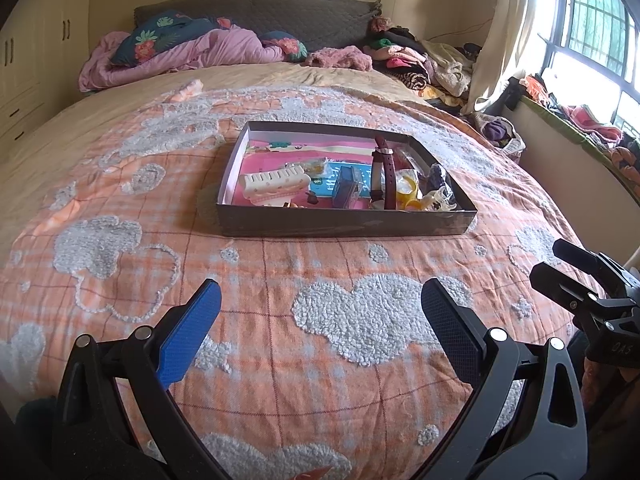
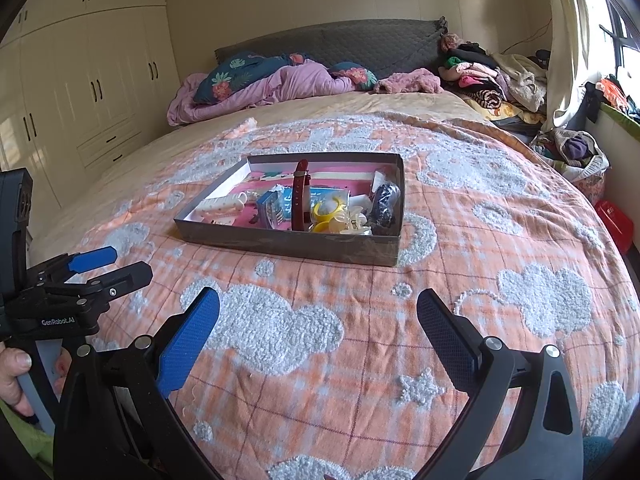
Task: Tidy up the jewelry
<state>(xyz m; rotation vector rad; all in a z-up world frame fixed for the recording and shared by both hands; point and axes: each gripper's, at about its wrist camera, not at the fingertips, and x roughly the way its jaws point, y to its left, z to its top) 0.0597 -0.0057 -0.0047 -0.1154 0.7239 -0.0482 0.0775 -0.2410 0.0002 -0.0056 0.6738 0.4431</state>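
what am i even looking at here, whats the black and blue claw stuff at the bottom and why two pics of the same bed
Those claws are hand-held grippers, one in each of a person's hands; no robot arm is involved. Each picture comes from a fisheye camera on one gripper, looking along its fingers. The left gripper and the right gripper are both open and hold nothing. They hang over an orange bedspread. Further back lies a shallow grey box holding a dark red watch, a white hair clip, yellow rings and other small items.
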